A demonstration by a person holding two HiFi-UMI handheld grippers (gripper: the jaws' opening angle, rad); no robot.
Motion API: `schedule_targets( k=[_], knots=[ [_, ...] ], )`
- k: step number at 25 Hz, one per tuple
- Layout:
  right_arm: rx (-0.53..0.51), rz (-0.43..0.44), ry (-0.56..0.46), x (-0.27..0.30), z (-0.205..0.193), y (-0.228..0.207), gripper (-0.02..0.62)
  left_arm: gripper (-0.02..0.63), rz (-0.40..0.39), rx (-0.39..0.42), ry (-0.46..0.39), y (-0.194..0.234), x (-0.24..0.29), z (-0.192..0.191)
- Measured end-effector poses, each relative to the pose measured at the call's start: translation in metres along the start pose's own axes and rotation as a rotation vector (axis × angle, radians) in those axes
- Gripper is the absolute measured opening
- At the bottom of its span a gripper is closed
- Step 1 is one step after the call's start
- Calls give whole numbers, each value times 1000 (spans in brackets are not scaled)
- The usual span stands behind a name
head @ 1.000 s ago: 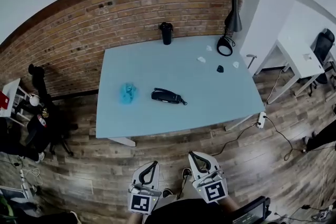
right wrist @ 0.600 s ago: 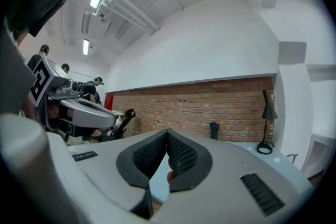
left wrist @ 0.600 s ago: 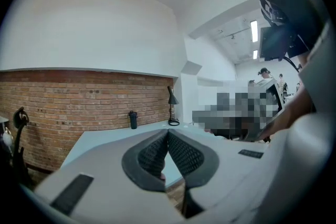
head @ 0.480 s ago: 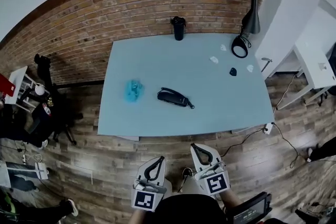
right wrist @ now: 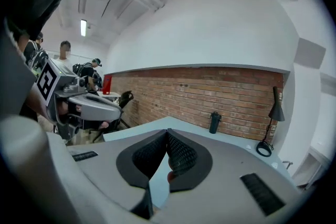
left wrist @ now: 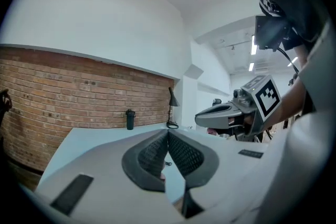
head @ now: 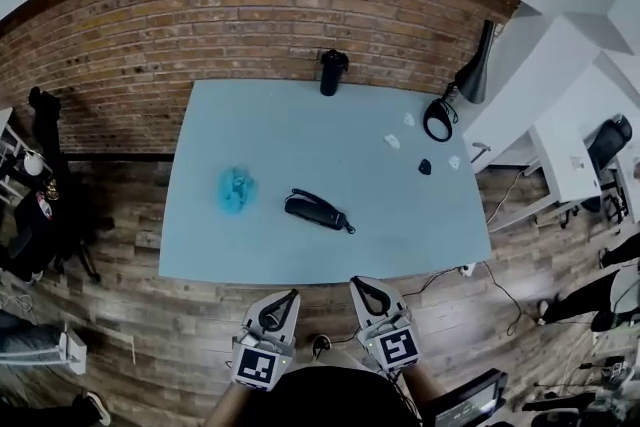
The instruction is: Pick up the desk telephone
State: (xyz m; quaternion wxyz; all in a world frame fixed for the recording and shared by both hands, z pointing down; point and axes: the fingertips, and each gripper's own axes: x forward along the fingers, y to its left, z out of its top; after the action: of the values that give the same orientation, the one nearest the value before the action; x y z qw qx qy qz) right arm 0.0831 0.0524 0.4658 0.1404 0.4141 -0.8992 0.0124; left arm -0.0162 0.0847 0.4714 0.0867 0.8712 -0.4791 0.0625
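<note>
We see the black desk telephone [head: 316, 210] lying flat on the pale blue desk [head: 300, 135], near its front edge, set at a slant, a short cord trailing off its right end.

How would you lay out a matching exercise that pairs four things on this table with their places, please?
Things:
1 desk telephone
2 blue crumpled thing
3 dark bottle
4 desk lamp

Places:
A middle of the far edge of the table, by the brick wall
B far right corner
C near the table's middle
D left part of the table

Pairs: 1-C, 2-D, 3-A, 4-B.
</note>
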Motion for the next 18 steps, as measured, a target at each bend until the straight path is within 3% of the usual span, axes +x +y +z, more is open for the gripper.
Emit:
schedule_targets(
  k=[4,11,15,18],
  knots=[
    [-74,-6,62,31,11,-2,15,14,-17,10,-33,37,2,17],
    [-169,20,151,80,2,-28,17,14,44,-22,-3,83,-3,2],
    [-196,94,213,118,-15,-52,20,14,124,-38,49,107,0,-9],
    [-231,200,278,151,-40,-69,32,14,216,-50,74,127,7,-11]
  ],
)
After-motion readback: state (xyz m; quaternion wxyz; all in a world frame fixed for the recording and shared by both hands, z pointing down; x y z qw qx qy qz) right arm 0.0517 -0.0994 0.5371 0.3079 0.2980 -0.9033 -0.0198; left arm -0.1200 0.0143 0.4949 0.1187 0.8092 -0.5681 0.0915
